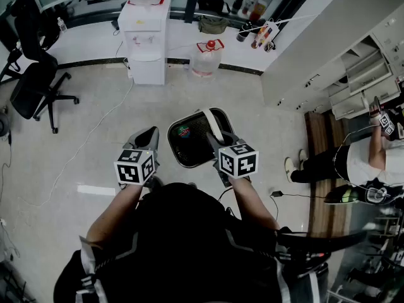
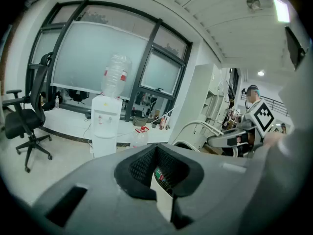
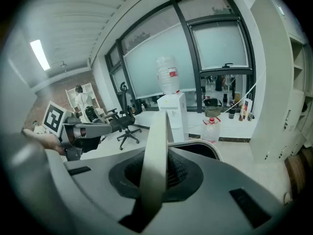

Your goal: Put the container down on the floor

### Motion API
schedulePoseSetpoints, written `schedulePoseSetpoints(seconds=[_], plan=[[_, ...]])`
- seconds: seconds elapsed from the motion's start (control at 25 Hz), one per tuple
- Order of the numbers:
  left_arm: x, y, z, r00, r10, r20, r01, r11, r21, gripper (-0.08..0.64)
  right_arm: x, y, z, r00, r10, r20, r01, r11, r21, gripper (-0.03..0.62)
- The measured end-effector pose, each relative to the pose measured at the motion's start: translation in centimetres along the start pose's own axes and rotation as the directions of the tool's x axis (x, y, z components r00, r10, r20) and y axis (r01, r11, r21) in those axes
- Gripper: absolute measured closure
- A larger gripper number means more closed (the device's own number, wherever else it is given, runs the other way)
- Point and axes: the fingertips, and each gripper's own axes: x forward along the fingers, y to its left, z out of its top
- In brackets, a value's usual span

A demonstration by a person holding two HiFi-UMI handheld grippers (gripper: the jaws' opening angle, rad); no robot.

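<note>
While the container (image 1: 192,141) is hanging above the floor (image 1: 95,125), right gripper (image 3: 154,180) is clamping its handle (image 3: 156,136) and left gripper (image 2: 164,192) is pinching the rim (image 1: 172,145), likely for balance.

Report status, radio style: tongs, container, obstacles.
Left tongs shut on container rim. Right tongs shut on its handle. Container held off floor. Nothing seen beneath.

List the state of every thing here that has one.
left gripper: shut on the container's rim.
right gripper: shut on the handle.
container: held up off the floor, handle raised.
water jug: upright on the floor, capped.
</note>
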Motion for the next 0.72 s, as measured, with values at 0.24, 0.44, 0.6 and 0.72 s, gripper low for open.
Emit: schedulePoseSetpoints(seconds=[0.24,0.44,0.6,0.72], plan=[[0.0,0.3,0.1,1.000,0.003,-0.002,-0.003,1.000,-0.004,0.555,0.0,0.0,0.4,1.000,-0.007,0.005,0.007,1.000,-0.001,0.555],[0.1,0.2,0.4,1.000,-0.006,0.000,0.006,1.000,-0.002,0.555,0.1,-0.3,0.6,1.000,-0.019,0.006,0.019,1.000,0.013,0.555],[-0.1,0.6,0.5,1.000,-0.022,-0.001,0.022,1.000,0.000,0.554,0.5,-0.2,0.8,1.000,-0.025,0.012,0.025,0.998,0.061,0.554],[-0.1,0.9,0.6,0.999,-0.035,-0.004,0.035,0.999,0.003,0.555,0.8,0.1,1.2,0.999,-0.034,0.008,0.034,0.998,0.056,0.554]])
